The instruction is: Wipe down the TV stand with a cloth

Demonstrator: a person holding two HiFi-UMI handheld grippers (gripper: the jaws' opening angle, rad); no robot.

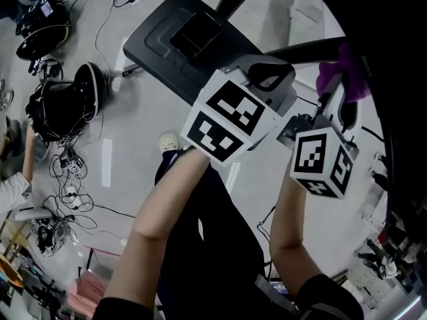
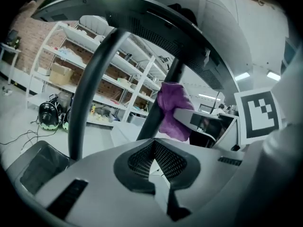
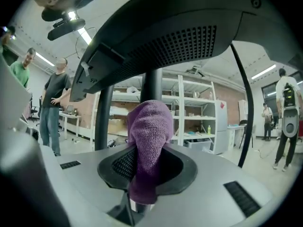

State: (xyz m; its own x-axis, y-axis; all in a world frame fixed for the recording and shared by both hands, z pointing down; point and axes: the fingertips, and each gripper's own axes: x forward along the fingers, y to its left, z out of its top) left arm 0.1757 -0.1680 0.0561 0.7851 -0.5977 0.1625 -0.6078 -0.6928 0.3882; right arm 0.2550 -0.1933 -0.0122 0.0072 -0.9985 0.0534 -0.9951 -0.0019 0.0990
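Observation:
My right gripper (image 1: 337,102) is shut on a purple cloth (image 1: 341,72), which bulges out above its jaws beside a dark stand pole (image 1: 303,51). In the right gripper view the cloth (image 3: 149,141) hangs over the jaws of the right gripper (image 3: 144,174), with the stand's poles (image 3: 151,85) just behind and the TV's black underside (image 3: 180,37) overhead. My left gripper (image 1: 267,79) is shut on nothing, left of the cloth and above the stand's dark base plate (image 1: 160,42). From the left gripper (image 2: 154,143), the cloth (image 2: 171,109) lies ahead against a pole (image 2: 92,86).
Black helmets and tangled cables (image 1: 63,102) lie on the floor at the left. The person's legs and a shoe (image 1: 168,141) are below the grippers. White shelving (image 3: 199,112) stands behind the stand; people (image 3: 52,110) stand at the left and right (image 3: 286,119).

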